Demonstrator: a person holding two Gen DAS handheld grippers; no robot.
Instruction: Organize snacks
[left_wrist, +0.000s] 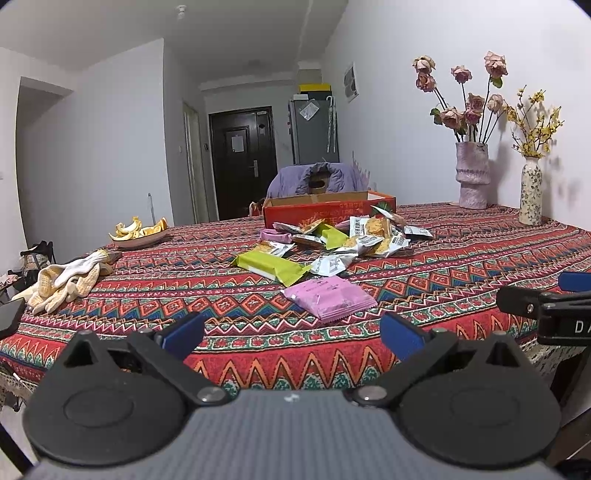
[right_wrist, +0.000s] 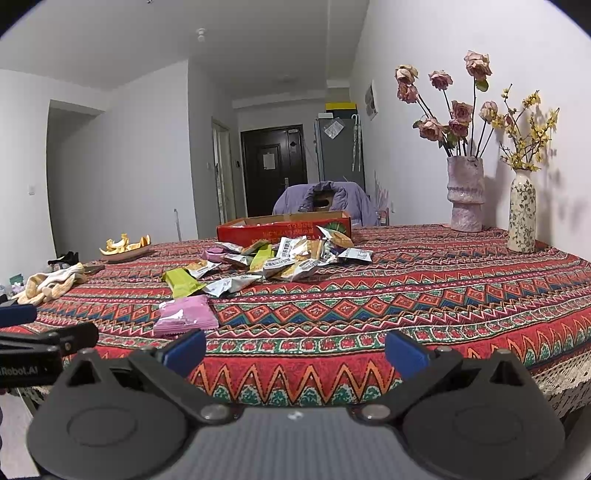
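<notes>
A: Where are the snacks?

B: Heaped mid-table — the snack pile (left_wrist: 347, 240) sits right before the red box (left_wrist: 328, 210), likely their home. A pink packet (left_wrist: 330, 297) lies nearest.

A: And the grippers?

B: The left gripper (left_wrist: 291, 332) and right gripper (right_wrist: 295, 349) both hover at the table's near edge, fingers spread wide, holding nothing — seemingly poised to reach.

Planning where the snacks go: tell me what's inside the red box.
Little can be seen. The red box stands open behind the snack pile, but both views catch only its front wall and a strip of pale inner wall; its floor and any contents are hidden.
</notes>
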